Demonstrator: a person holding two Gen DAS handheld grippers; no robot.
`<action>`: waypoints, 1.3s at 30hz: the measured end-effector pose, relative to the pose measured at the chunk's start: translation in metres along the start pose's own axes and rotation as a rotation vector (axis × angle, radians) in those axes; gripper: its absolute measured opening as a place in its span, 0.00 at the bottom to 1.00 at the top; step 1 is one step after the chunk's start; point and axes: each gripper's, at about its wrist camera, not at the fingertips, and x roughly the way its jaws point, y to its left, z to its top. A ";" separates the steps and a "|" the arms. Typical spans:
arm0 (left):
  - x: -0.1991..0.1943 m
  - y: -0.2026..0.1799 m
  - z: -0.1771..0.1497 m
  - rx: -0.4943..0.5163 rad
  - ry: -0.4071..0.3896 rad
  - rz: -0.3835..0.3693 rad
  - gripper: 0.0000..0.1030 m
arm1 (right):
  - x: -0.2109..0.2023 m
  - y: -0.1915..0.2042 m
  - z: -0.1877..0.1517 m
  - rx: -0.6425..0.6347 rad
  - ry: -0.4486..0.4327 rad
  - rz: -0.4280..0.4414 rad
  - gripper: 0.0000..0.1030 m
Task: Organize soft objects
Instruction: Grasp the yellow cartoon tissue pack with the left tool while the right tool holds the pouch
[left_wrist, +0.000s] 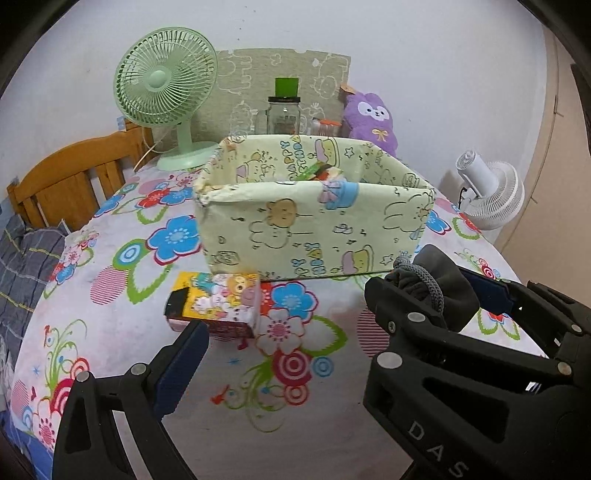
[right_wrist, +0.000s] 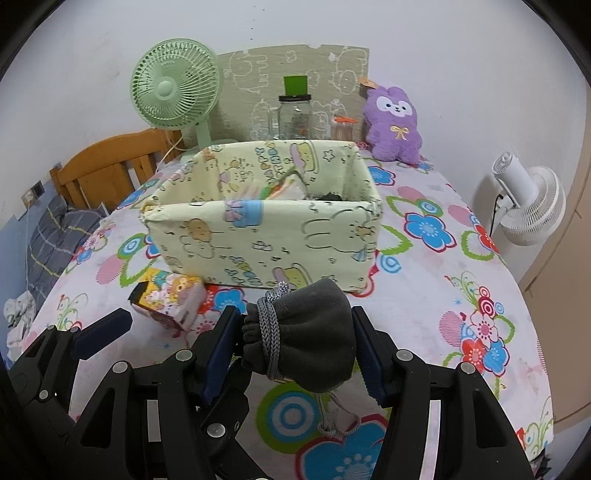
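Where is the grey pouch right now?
The grey pouch is clamped in the right gripper, held above the flowered tablecloth just in front of the fabric box, right of the small carton.

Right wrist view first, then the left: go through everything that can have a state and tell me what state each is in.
Right gripper: shut on the grey pouch.
Grey pouch: drawstring cinched, held above the table.
Left gripper: open, holding nothing.
Fabric bin: upright, open-topped, some items inside.
Colourful box: lying on the tablecloth before the bin.
Glass jar: upright, lidded.
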 end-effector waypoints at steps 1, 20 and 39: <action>-0.001 0.003 0.000 0.006 -0.001 0.001 0.96 | 0.000 0.003 0.000 -0.002 -0.001 0.000 0.61; 0.019 0.043 0.006 0.018 0.027 -0.014 0.97 | 0.025 0.038 0.011 -0.015 0.043 -0.003 0.61; 0.057 0.066 0.009 -0.028 0.106 0.025 0.96 | 0.056 0.046 0.016 -0.014 0.096 0.002 0.61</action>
